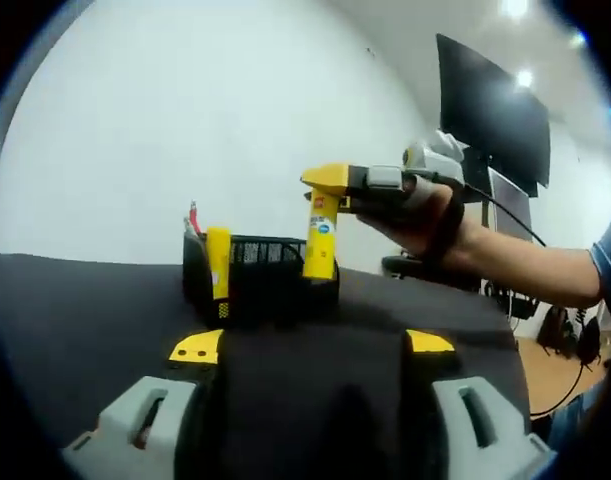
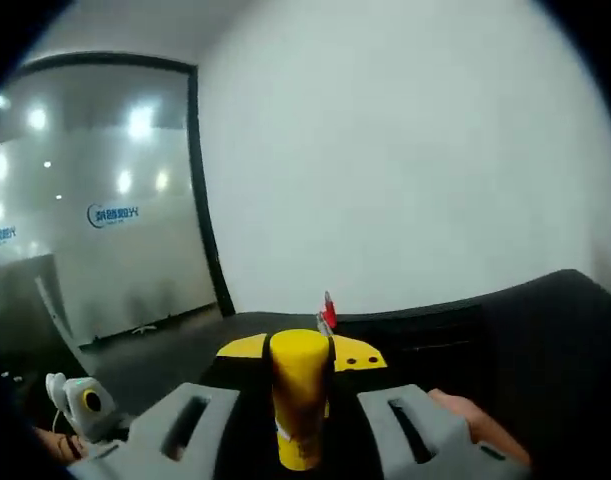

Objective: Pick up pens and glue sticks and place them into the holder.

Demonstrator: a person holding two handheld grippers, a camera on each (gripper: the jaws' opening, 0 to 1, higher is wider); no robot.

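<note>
A yellow glue stick with a white-and-blue label (image 1: 321,238) hangs upright over the near corner of a black wire-mesh holder (image 1: 260,278), its lower end at or just inside the rim, clamped between the yellow-tipped jaws of the right gripper (image 1: 326,183), which a person's hand (image 1: 425,215) brings in from the right of the left gripper view. In the right gripper view the same glue stick (image 2: 299,395) stands straight up between that gripper's grey jaws, which are closed on its sides. The holder sits on a bench covered in black cloth (image 1: 75,330); a second yellow stick-shaped item (image 1: 218,262) stands at its front left corner, and a red-tipped pen (image 1: 194,218) pokes above its back edge. The left gripper (image 1: 315,345) rests low in front of the holder, its jaws spread apart and holding nothing. Behind the bench are a white wall (image 1: 185,120) and a dark monitor (image 1: 490,105). The step in hand appears to be the placing of the glue stick; the next move seems to call for lowering it straight down, clear of the mesh rim, before the jaws let go, so that it drops inside and does not tip out over the edge.
</note>
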